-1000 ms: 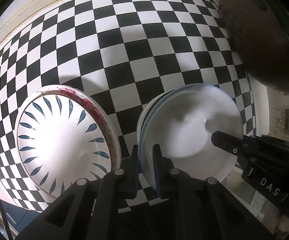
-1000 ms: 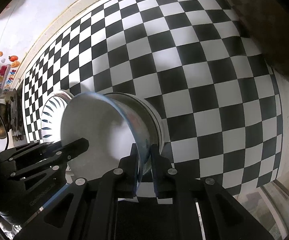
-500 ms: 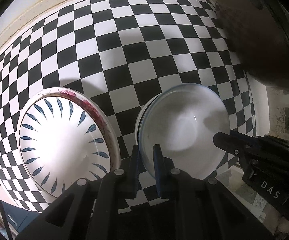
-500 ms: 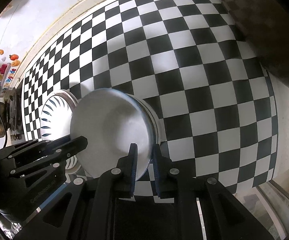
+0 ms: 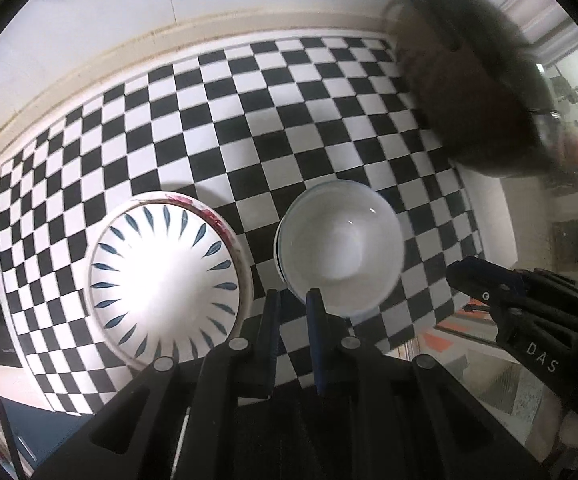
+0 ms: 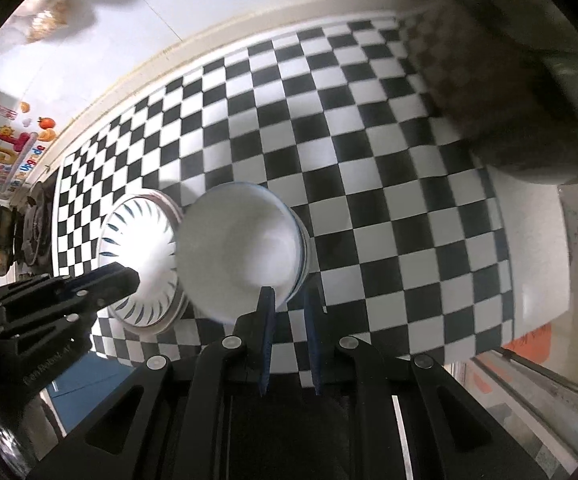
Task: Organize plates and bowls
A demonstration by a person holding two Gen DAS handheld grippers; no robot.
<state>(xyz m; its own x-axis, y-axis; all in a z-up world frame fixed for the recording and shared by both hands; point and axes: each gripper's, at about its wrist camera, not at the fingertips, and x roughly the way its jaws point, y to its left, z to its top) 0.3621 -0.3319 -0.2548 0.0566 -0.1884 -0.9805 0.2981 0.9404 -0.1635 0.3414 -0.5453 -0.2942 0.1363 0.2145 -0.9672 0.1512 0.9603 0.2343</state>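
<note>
A plain white bowl (image 5: 341, 248) (image 6: 237, 244) sits nested on a short stack of blue-rimmed bowls (image 6: 303, 252) on the checkered cloth. Left of it lies a white plate with blue petal marks (image 5: 161, 284) (image 6: 137, 240), resting on a plate with a red-patterned rim (image 5: 209, 204). My left gripper (image 5: 292, 294) hovers above the bowl's near-left rim, its jaws nearly together with only cloth showing between them. My right gripper (image 6: 289, 290) hangs over the bowl's near-right rim, jaws likewise narrow and holding nothing. Each gripper's dark fingers show in the other view.
A large dark pan (image 5: 477, 92) (image 6: 529, 80) stands at the far right on the black-and-white checkered cloth (image 5: 249, 120). A pale wall runs behind. A stove burner (image 6: 29, 232) sits at the far left. The counter's edge drops off at the right.
The tilted bowl was set down level onto the stack. Both grippers then rose off its rim, so the bowl and plate look smaller and more wall shows.
</note>
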